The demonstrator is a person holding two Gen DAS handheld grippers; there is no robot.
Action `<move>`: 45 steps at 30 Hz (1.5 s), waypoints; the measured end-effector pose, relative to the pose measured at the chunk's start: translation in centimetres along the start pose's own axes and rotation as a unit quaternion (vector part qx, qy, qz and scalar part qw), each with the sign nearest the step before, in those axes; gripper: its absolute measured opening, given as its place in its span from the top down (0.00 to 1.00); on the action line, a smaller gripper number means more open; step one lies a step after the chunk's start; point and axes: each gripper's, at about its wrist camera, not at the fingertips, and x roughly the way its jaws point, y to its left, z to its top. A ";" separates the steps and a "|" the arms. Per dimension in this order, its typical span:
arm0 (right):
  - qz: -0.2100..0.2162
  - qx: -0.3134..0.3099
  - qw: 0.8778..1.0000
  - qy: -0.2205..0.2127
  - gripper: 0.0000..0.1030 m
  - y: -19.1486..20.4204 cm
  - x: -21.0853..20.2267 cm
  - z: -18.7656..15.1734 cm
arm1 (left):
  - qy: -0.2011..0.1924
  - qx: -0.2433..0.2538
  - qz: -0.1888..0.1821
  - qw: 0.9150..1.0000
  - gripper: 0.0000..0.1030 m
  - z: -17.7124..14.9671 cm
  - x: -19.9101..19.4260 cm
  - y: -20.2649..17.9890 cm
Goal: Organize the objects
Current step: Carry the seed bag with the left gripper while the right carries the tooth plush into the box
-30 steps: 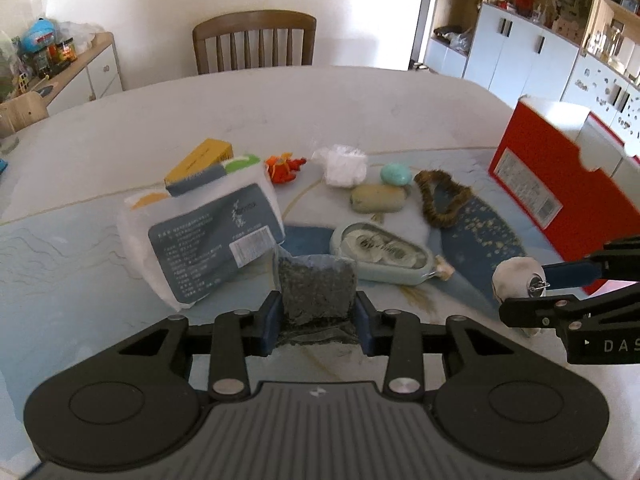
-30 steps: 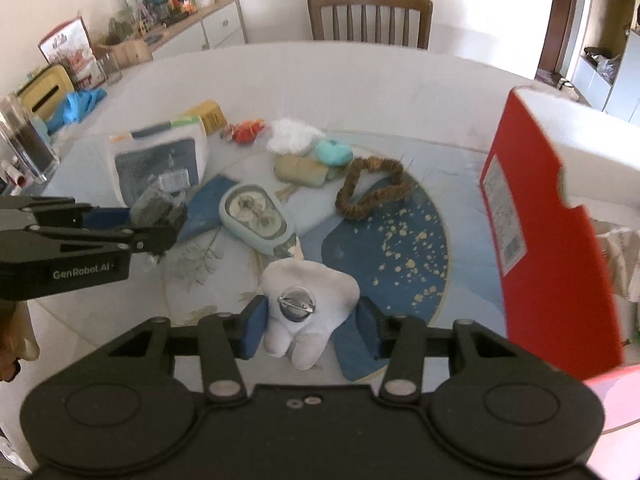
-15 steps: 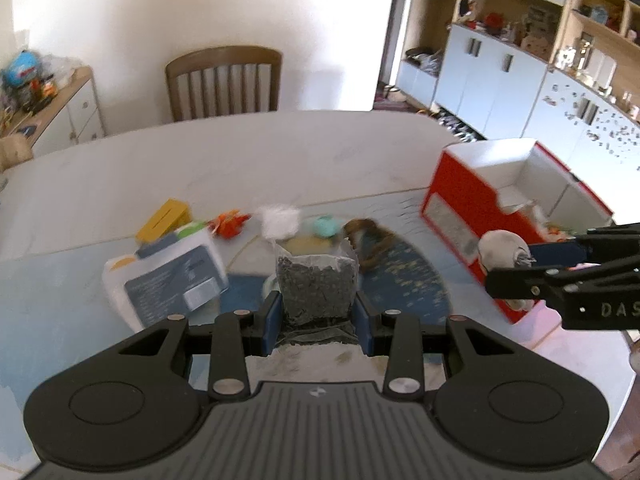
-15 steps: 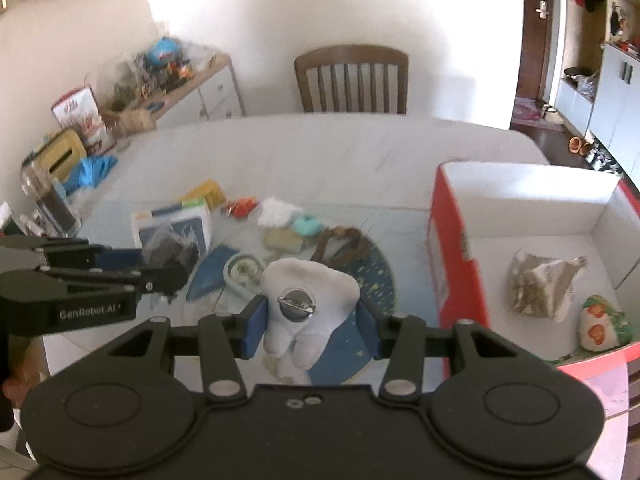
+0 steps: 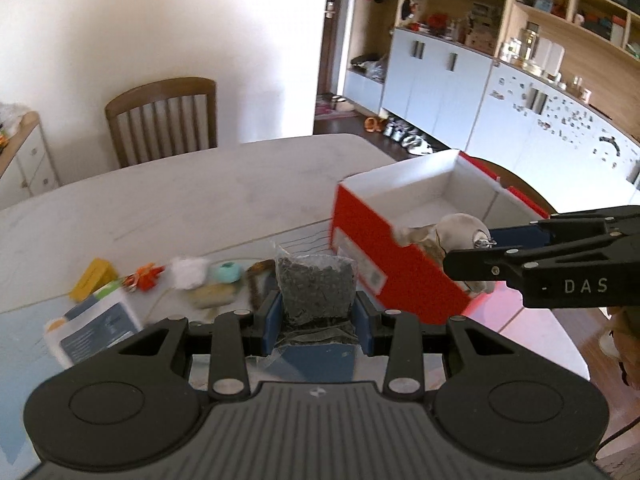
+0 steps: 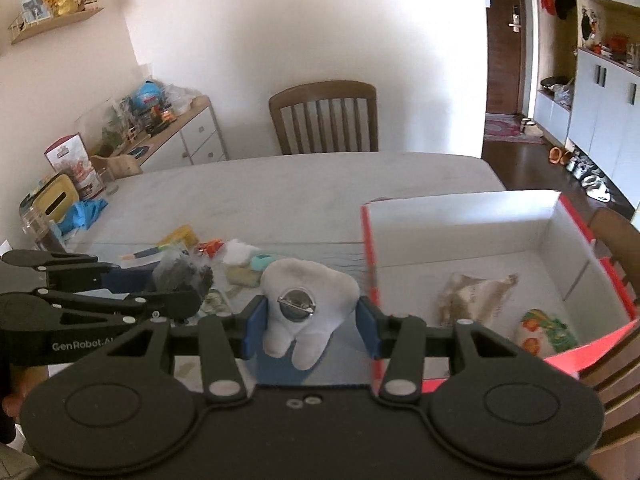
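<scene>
My left gripper [image 5: 316, 316] is shut on a clear bag of dark grey granules [image 5: 316, 290], held above the table. My right gripper [image 6: 310, 326] is shut on a white tooth-shaped plush with a metal pin [image 6: 310, 304], held high beside the left wall of the red box [image 6: 370, 276]. The box has a white inside and holds a crumpled beige packet [image 6: 472, 296] and an orange-green item [image 6: 548, 330]. In the left wrist view the right gripper [image 5: 476, 246] holds the plush [image 5: 460, 230] over the box's near edge [image 5: 400, 268]. In the right wrist view the left gripper [image 6: 188, 284] shows at left.
On the table lie a white-grey pouch [image 5: 94, 324], a yellow box [image 5: 92, 278], an orange toy [image 5: 144, 280], a white wad [image 5: 186, 274], a teal item [image 5: 226, 272] and a beige soap [image 5: 212, 296]. A wooden chair [image 6: 324, 120] stands behind the table.
Both grippers have risen from the table with their loads and moved right toward the red box. The plush now hangs at the box's edge.
</scene>
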 end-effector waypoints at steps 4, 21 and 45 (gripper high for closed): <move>-0.009 0.006 1.000 -0.003 0.55 -2.1 -0.8 -0.1 | 0.001 0.010 -0.008 1.000 0.64 0.9 1.0 -2.0; -0.038 0.036 0.999 -0.006 0.54 -12.8 -2.5 -0.2 | 0.049 0.011 -0.009 0.999 0.61 1.5 7.0 -5.4; -0.022 0.015 1.000 -0.003 0.54 -16.5 -1.5 1.2 | 0.171 0.008 0.006 0.985 0.35 -6.8 13.4 -5.6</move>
